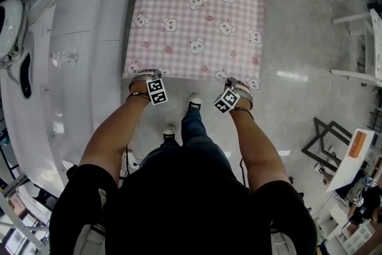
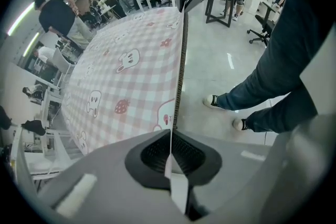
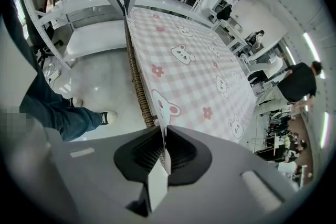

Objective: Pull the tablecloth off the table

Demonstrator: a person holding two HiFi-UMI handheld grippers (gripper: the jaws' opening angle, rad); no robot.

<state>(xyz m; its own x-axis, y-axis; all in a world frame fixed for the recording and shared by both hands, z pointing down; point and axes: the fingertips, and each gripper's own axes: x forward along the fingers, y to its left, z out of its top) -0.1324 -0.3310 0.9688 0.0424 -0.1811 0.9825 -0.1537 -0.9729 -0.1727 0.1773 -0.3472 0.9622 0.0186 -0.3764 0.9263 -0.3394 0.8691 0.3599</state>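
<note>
**Both grippers pinching near edge of checked tablecloth**

The table is fully hidden under the pink-and-white checked fabric tablecloth point(image 1: 197, 21), printed with bears and flowers, which lies flat over the whole top. In the head view the marker cubes cover the jaw tips.

The left gripper point(image 2: 171, 152) has its grey jaws with ribbed black pads pressed together on the thin near edge of the cloth, by the near-left corner. The right gripper point(image 3: 164, 150) does the same by the near-right corner. The edge runs straight and taut between them.

A brown ribbed strip point(image 3: 137, 81) runs under that edge; table rim or cloth trim, can't tell.

The room has a glossy pale grey floor point(image 1: 298, 57) and a white curved counter point(image 1: 77, 39) along the table's left edge. People and white benches behind are small and unclear.
</note>
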